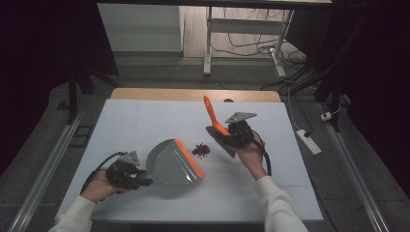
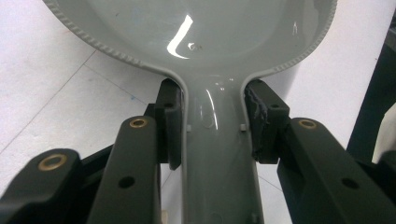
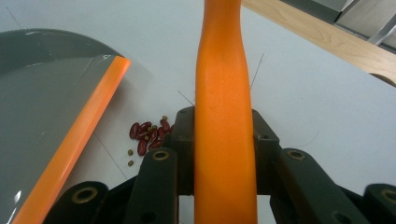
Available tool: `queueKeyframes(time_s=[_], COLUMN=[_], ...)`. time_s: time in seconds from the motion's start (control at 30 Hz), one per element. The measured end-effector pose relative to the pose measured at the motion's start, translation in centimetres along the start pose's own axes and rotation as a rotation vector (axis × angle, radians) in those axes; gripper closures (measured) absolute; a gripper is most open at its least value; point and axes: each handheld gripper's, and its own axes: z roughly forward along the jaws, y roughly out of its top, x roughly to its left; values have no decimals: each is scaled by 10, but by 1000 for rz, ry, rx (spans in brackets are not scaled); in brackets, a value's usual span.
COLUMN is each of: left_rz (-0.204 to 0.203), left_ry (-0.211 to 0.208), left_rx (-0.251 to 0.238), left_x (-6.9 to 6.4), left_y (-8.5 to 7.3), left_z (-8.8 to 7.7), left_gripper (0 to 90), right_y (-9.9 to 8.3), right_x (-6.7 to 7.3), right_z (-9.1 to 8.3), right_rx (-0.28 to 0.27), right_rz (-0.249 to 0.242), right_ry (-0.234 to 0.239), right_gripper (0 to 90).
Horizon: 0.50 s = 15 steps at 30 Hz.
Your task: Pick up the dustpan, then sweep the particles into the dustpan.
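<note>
Left gripper (image 1: 145, 182) clamped on grey dustpan (image 1: 171, 162) handle, pan flat on white tabletop (image 1: 145, 125). Right gripper (image 1: 231, 134) clenched around orange brush (image 1: 212, 115). Between pan's orange lip and brush, lay red beans (image 1: 201, 150). Beyond, table frame (image 1: 208, 43) and cables.

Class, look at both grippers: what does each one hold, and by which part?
The left gripper is shut on the grey dustpan, clamping its handle. The right gripper is shut on the brush, gripping its orange handle.
</note>
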Motion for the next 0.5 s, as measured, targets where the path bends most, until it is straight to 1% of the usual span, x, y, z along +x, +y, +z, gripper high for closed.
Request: queueKeyframes(time_s=[0.17, 0.23, 0.5], left_rz=[2, -6, -21], left_ry=[-1, -3, -7], left_rx=[4, 2, 9], left_x=[1, 1, 2], left_y=[0, 0, -1], left_z=[-1, 0, 3], left_gripper=[625, 624, 624], right_y=[2, 3, 3], right_x=[2, 2, 2], right_z=[7, 10, 25], right_rx=[24, 38, 84], right_rz=[-22, -31, -42], right_ry=[-10, -12, -14], right_gripper=[702, 702, 702])
